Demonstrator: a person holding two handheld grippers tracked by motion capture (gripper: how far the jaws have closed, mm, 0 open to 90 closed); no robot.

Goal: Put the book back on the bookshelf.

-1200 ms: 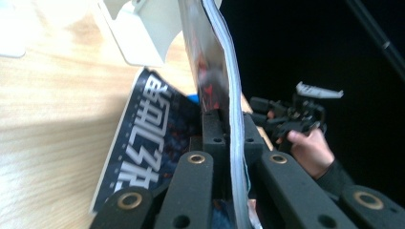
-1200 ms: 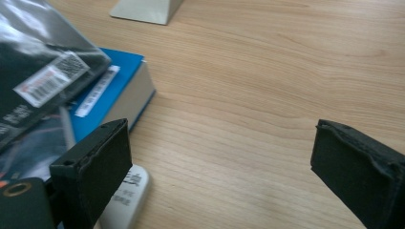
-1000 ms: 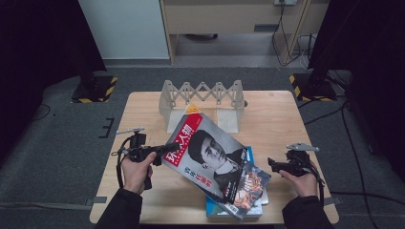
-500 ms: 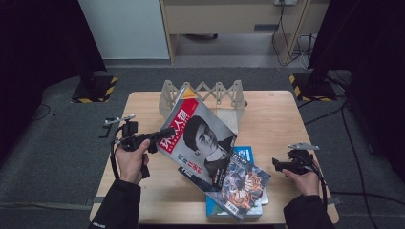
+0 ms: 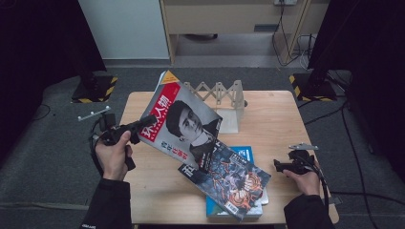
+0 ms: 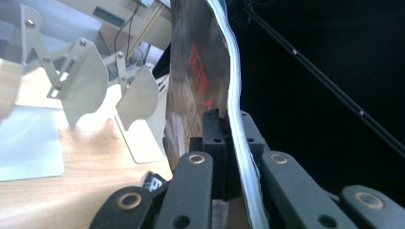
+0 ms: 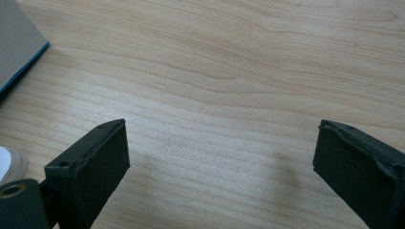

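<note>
While left gripper is lifting the portrait magazine, clamped by its left edge, above the surface's near-left part.
Advice: keep it upright, aim for a slot in the far rack; right gripper is idling wide open, near right.

- I count three printed items: one portrait magazine lifted off the stack, one comic-cover magazine under its lower corner, and one blue book at the bottom.
- One folding rack stands at the far edge.
- One wooden table carries it all.
- Two grippers: left gripper, right gripper.
</note>
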